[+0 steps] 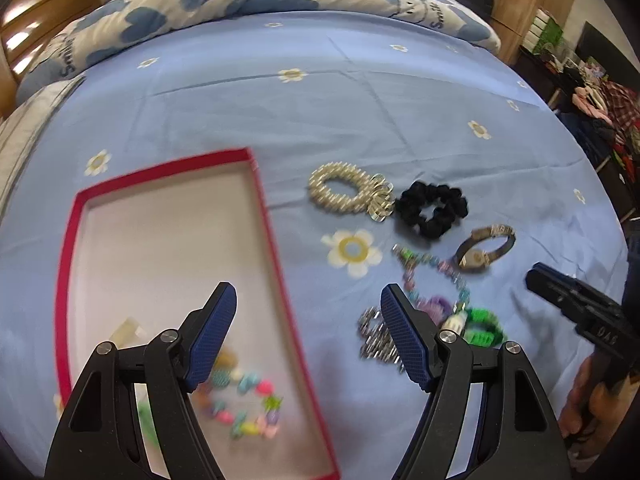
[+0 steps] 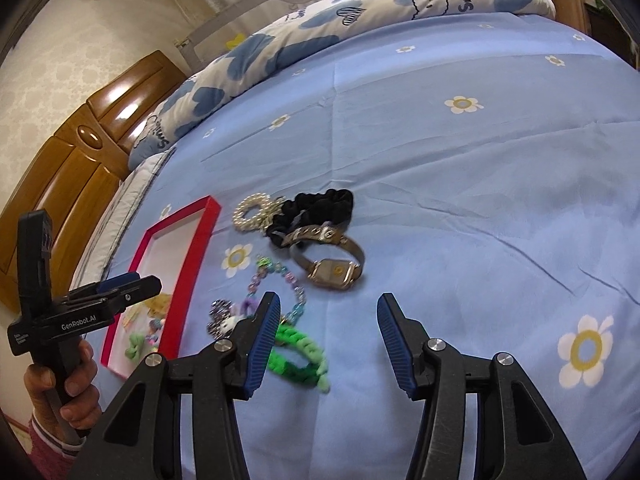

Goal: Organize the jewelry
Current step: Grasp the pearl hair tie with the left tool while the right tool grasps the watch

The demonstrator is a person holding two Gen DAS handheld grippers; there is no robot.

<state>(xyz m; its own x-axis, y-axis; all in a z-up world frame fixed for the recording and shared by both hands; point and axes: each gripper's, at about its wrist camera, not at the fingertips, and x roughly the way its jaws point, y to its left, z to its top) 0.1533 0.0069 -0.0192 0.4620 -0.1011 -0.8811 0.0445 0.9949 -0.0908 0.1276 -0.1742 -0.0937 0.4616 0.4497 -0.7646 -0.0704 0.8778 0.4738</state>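
Observation:
A red-rimmed box (image 1: 272, 236) with a white floor lies on the blue bedsheet; a colourful bead bracelet (image 1: 248, 404) and other small pieces lie in it. It also shows in the right wrist view (image 2: 192, 264). My left gripper (image 1: 308, 336) is open and empty above the box's right rim. On the sheet lie a pearl bracelet (image 1: 340, 190), a black scrunchie (image 1: 432, 208), a watch (image 2: 332, 268), a pastel bead chain (image 2: 280, 280), a silver piece (image 1: 374, 336) and a green chain bracelet (image 2: 298, 354). My right gripper (image 2: 326, 336) is open and empty beside the green bracelet.
A folded cloud-print quilt (image 1: 248, 4) lies along the far side of the bed. A wooden headboard (image 2: 68, 168) stands at the left. Clutter and clothes (image 1: 600, 112) sit beyond the bed's right edge.

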